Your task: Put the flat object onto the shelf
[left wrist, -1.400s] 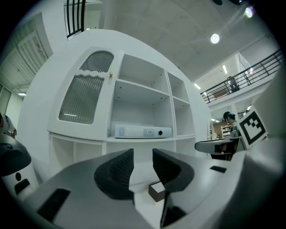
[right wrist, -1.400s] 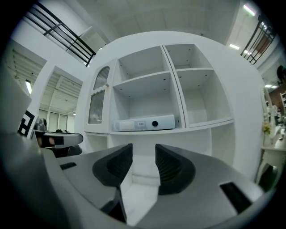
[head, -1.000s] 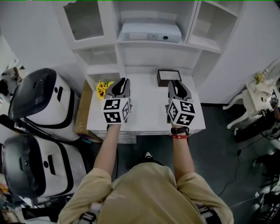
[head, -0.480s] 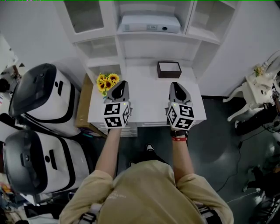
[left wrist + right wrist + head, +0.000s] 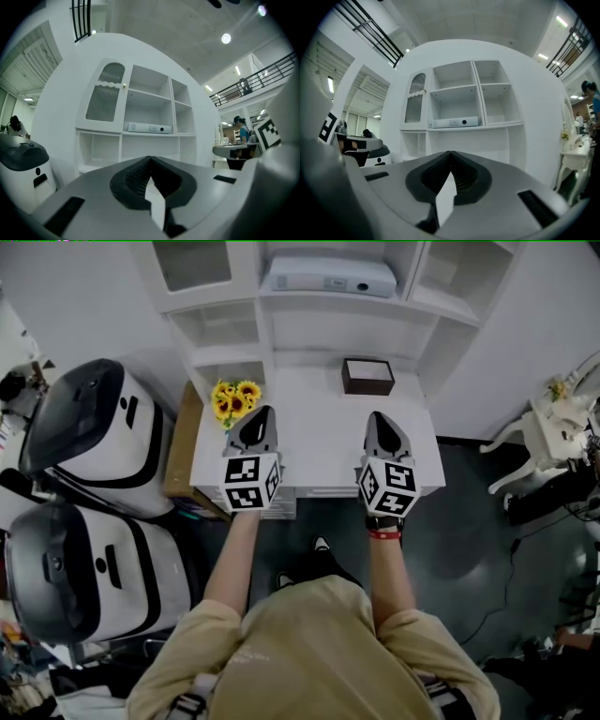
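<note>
Holding both over the desk (image 5: 314,442), we find the left gripper (image 5: 260,414) and right gripper (image 5: 377,418) closed tight, jaws just shut on nothing. The flat box (image 5: 328,276) lies on the middle shelf (image 5: 330,299), well apart from the fingers, ahead of them.

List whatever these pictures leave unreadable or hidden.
- Dark box on the desk, head view: too small to tell its contents.
- Sunflowers' base, head view: hidden by the blooms.
- Upper shelf compartments, head view: cut by the top edge.
- Desk, gripper views: mostly hidden behind left claw and right claw.
</note>
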Demonstrator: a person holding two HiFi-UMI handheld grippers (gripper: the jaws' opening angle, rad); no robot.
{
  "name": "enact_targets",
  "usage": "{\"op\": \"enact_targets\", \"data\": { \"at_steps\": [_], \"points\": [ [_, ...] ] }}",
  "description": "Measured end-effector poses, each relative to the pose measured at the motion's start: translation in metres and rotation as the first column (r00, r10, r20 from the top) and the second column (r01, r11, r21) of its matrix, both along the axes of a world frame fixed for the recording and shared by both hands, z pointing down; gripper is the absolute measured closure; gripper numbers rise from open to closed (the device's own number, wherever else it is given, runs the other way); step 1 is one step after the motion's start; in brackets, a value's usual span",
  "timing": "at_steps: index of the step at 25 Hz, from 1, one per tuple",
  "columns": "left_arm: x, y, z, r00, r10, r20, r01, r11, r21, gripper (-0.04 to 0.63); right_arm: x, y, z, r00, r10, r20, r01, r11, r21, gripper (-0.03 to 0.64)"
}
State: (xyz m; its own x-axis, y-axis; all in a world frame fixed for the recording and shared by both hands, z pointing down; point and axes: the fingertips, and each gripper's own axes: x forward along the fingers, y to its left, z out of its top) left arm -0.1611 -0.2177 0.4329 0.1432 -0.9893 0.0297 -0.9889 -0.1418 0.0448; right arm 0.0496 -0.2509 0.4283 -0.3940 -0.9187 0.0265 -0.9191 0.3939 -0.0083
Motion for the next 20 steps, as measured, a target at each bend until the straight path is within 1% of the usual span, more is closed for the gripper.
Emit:
{"op": "enact_targets", "data": {
  "at_steps": [8,13,16,20],
  "points": [
    [0.004,0.008,0.003,1.000,0.006,0.011,-0.006,1.000,0.003,0.575,0.000,0.009,-0.001,1.000,-0.002,-0.003,0.002,1.000,0.005,0.592],
    [0.004,0.010,0.008,1.000,0.017,-0.003,-0.017,1.000,-0.004,0.575,-0.003,0.012,0.004,1.000,-0.011,-0.003,0.011,1.000,-0.009,0.592],
    [0.007,0.011,0.022,1.000,0.029,0.004,-0.029,0.999,-0.031,0.575,-0.001,0.014,0.010,1.000,-0.020,0.007,0.020,0.999,-0.027,0.592],
    [0.009,0.011,0.056,0.999,0.041,0.022,-0.039,0.995,-0.090,0.574,0.002,0.015,0.022,1.000,-0.015,0.002,0.015,0.999,-0.051,0.592]
  ]
}}
